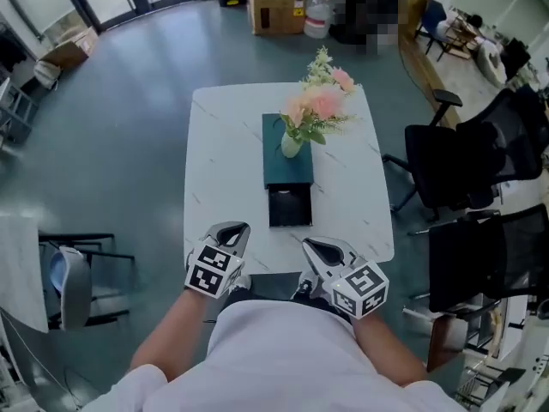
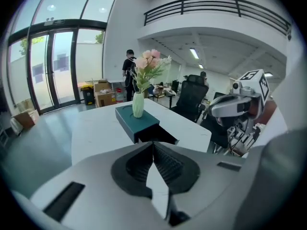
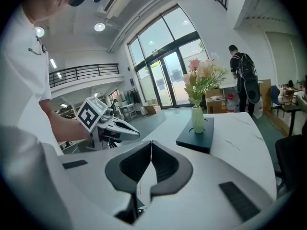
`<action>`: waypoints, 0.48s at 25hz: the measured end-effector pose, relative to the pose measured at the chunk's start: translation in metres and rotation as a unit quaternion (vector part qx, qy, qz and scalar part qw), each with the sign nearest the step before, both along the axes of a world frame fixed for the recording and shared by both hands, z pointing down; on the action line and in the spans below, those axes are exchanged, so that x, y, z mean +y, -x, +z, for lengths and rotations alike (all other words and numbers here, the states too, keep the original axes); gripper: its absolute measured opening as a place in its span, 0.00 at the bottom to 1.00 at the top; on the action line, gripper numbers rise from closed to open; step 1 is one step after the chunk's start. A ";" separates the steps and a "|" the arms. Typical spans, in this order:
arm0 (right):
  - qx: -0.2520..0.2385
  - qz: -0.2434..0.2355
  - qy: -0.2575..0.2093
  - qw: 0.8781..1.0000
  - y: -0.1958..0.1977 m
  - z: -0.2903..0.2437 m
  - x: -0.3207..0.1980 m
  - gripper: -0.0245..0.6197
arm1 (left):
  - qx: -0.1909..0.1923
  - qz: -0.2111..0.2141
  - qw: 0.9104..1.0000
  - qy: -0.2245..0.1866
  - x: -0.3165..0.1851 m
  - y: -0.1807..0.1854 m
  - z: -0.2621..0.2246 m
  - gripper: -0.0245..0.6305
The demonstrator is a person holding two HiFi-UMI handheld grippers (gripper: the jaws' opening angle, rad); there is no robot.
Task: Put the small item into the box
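An open office, with a white bench (image 1: 214,144) mid-floor. On it sits a teal box (image 1: 287,157), its drawer (image 1: 290,206) pulled open toward the near edge and a vase (image 1: 292,144) on top. The left hand-held gripper (image 1: 233,230) and the right hand-held gripper (image 1: 316,249) hover at the near edge, both pinched closed and empty. No loose small item shows, so the next move likely calls for locating it first.

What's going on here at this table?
A person holds tongs in each hand at the near edge of a white table. The left tongs and right tongs are both shut and empty. Ahead lies a dark box, its drawer slid open, with a vase of flowers standing on it.
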State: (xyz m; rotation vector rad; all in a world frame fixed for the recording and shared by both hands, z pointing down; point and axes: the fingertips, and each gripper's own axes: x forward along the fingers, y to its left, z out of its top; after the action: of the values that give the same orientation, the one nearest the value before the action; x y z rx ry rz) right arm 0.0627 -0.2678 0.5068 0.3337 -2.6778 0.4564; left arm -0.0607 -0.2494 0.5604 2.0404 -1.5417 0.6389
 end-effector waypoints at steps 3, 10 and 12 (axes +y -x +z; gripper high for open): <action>-0.002 -0.046 0.004 0.999 -0.008 0.005 -0.010 0.06 | -0.041 -0.041 0.998 0.023 0.004 0.013 0.028 0.06; 0.001 -0.120 0.020 0.993 -0.020 0.014 -0.008 0.06 | -0.168 -0.115 0.969 0.139 0.083 0.071 0.095 0.06; 0.002 -0.128 0.022 0.992 -0.018 0.013 -0.006 0.06 | -0.182 -0.108 0.965 0.159 0.100 0.070 0.105 0.06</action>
State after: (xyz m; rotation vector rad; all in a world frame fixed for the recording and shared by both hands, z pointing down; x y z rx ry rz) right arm 0.0812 -0.2736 0.5198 -0.0216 -2.6522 0.4339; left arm -0.1309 -0.1493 0.6651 1.5518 -1.7010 1.1387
